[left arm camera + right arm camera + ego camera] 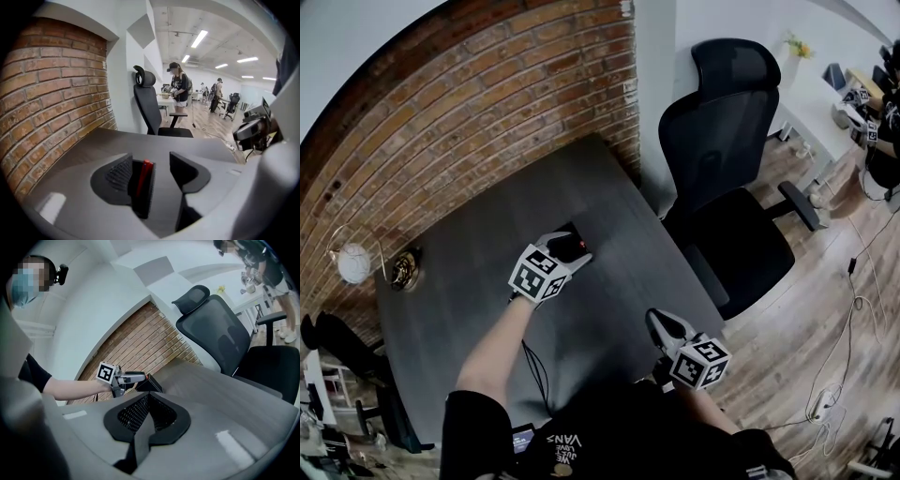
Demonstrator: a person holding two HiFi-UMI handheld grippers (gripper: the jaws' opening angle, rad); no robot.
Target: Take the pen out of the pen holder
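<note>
Claw on the person's right (146,397) hangs nearest the body, over the near edge of the worktop (609,309), its jaws pressed together on nothing. Further out, the left claw (151,160) is spread wide and tipped downward at the holder (147,199), a black box standing near the middle of the worktop. The pen (143,174), red, stands in the holder with its top showing at the rim. Both lie in the gap between the jaws, closer to the left jaw, and the pads do not appear to press on either.

The step in hand looks like the approach for the grasp: nothing is gripped and the pen is not yet out. The next move likely calls for centring the jaws on the pen's upper end alone, closing, then lifting straight up so the holder neither tips nor rides along. The right claw could steady the holder if needed.

The worktop is dark grey and matte. At its far left corner sit a white ball (353,263) and a brass ornament (403,270). Behind it rises a brick wall (487,103). A black chair (722,159) stands at the right on a wood floor (825,309). Beyond is an open office with strip lights and people at desks.
</note>
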